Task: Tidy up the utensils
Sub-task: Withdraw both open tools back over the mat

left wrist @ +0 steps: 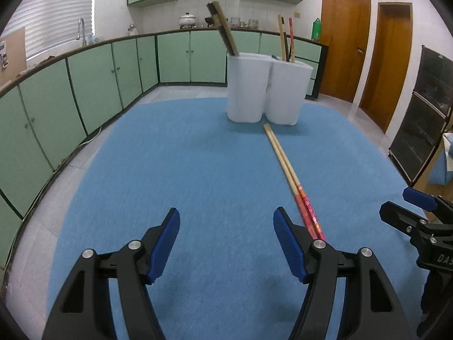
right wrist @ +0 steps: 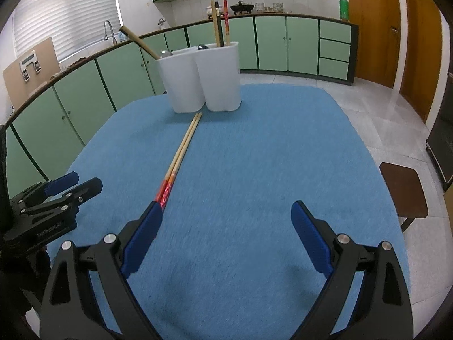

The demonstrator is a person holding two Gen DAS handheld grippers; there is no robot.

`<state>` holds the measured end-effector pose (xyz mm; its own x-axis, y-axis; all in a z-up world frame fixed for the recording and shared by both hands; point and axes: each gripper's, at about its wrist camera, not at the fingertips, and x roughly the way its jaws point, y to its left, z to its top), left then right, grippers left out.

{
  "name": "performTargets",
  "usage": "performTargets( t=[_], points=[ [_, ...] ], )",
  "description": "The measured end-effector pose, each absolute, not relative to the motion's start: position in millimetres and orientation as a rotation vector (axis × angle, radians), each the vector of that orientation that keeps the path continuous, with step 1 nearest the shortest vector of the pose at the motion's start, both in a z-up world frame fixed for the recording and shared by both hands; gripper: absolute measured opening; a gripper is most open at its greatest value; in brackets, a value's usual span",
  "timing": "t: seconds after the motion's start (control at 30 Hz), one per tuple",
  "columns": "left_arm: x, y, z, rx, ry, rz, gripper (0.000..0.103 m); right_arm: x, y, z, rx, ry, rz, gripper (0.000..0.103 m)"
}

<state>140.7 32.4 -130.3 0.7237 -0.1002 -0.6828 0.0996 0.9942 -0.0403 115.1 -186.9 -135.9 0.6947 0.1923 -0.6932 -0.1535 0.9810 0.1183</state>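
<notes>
We hold the left gripper (left wrist: pixel 226 243) and the right gripper (right wrist: pixel 226 235) low over the blue cloth-covered table (right wrist: pixel 269 155), both with fingers spread wide and empty. A pair of pale wooden chopsticks with red patterned handles (right wrist: pixel 181 153) lies mid-table, tips just beside the two white plastic utensil holders (right wrist: pixel 203 82) at the far edge, which stand touching and hold other utensils.

Green cabinets (left wrist: pixel 93 82), wooden doors (left wrist: pixel 344 39), pale tiled floor (right wrist: pixel 376 119), blinds (right wrist: pixel 68 19).
</notes>
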Motion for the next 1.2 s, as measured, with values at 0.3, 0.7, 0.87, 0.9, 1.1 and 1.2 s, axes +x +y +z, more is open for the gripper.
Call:
performTargets(
  t=[0.3,0.7,0.87,0.9,1.1,1.2],
  points=[
    [135.9,38.1,-146.7,0.006,0.803,-0.1,0.068,109.4,-171.1,-145.9,0.02,0.811,0.209,0.089],
    [139.5,54.8,-152.7,-0.044,0.835,-0.067,0.068,111.5,-144.7,-158.3,-0.044,0.852,0.217,0.089],
    [141.3,56.6,-156.6,-0.047,0.856,-0.064,0.068,120.4,-135.2,-163.6,-0.09,0.876,0.191,0.084],
    [141.7,56.5,-157.3,-0.046,0.86,-0.064,0.068,122.3,-134.4,-164.6,-0.094,0.881,0.188,0.084],
    [144.1,55.5,-160.3,-0.045,0.876,-0.065,0.068,129.9,-143.9,-168.3,-0.075,0.911,0.14,0.081],
    [144.5,55.4,-160.9,-0.046,0.879,-0.063,0.068,129.9,-156.2,-167.8,-0.068,0.905,0.107,0.081]
  ],
)
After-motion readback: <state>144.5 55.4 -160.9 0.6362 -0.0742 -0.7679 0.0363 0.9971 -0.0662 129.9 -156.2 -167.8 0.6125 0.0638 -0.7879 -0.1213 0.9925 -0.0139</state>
